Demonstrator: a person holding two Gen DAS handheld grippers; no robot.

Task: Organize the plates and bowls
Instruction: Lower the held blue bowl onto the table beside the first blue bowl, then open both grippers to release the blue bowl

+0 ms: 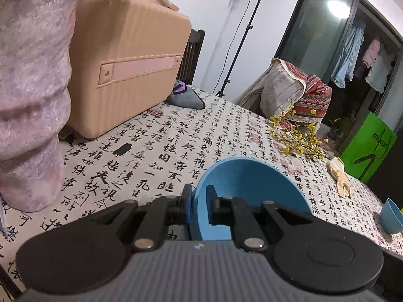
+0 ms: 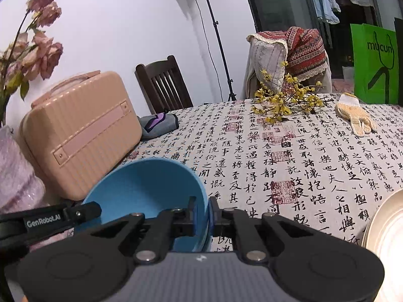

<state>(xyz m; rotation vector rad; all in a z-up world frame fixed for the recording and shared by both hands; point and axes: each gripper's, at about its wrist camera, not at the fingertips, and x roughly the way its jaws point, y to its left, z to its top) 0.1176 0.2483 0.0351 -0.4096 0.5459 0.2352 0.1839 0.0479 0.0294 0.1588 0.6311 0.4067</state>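
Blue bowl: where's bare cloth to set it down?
Both grippers pinch the blue bowl. Free: the wide cloth between suitcase, yellow flowers and glove. Crowded: suitcase and pink vase on the left; pale plate at the right.

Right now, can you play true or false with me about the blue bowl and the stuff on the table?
1. Both grippers pinch the rim of the big blue bowl. True: the left gripper and the right gripper are each shut on it.
2. A second, smaller blue bowl sits on the table. True.
3. The suitcase is green. False: it is peach-coloured; the bag is green.
4. The glove lies inside the big blue bowl. False: it lies on the tablecloth, far from it.
5. Yellow flowers lie on the table. True.
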